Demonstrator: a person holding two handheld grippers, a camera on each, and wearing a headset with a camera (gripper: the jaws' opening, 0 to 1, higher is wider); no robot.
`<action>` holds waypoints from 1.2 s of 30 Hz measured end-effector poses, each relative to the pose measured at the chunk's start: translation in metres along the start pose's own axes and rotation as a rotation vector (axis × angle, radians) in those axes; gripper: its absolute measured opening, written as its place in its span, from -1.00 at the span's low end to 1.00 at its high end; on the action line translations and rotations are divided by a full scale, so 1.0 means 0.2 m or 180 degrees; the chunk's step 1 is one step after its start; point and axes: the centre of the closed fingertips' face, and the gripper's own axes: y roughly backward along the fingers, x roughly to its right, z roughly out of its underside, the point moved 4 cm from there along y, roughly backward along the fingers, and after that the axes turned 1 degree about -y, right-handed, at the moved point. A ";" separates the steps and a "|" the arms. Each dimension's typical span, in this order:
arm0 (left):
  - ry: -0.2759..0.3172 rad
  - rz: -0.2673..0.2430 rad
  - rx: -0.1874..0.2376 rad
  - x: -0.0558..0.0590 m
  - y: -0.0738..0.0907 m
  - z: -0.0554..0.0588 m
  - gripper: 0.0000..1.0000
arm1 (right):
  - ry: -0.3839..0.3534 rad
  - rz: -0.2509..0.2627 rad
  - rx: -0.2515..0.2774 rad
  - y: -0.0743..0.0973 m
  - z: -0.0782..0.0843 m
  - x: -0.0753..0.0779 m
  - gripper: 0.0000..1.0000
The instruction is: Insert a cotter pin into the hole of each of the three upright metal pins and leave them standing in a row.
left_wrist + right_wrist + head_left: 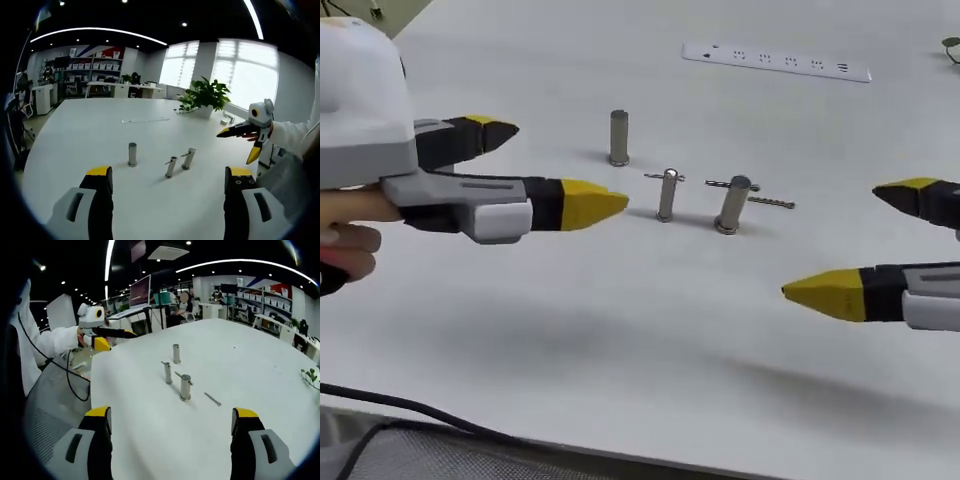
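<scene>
Left gripper (570, 165) hangs with jaws wide apart and empty, my right gripper (830, 241) spread open and empty too, both over the white table (620, 340). Between them three metal pins stand: middle pin (667, 197) carries a cotter pin (653, 176), right pin (733, 207) another, back pin (618, 137) bare, and a loose cotter pin (772, 203) lies just beside the right pin

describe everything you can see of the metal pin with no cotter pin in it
The bare metal pin is a short grey cylinder of dull metal with a wider foot. It stands upright on the white table, apart from the other two pins and behind them in the head view. Nothing passes through its top, and nothing but the table touches it.
</scene>
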 end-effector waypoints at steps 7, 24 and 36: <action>-0.0091 -0.0145 0.0061 -0.07 -0.08 -0.07 0.63 | -0.0076 0.0029 -0.0005 0.02 0.02 0.01 0.97; -0.0189 -0.0313 -0.0165 -0.27 -0.40 -0.06 0.25 | -0.0105 0.0147 -0.0084 0.08 0.06 0.05 0.92; -0.0248 -0.0414 -0.0321 -0.33 -0.58 0.02 -0.01 | -0.0201 0.0163 -0.0150 0.10 0.11 0.04 0.88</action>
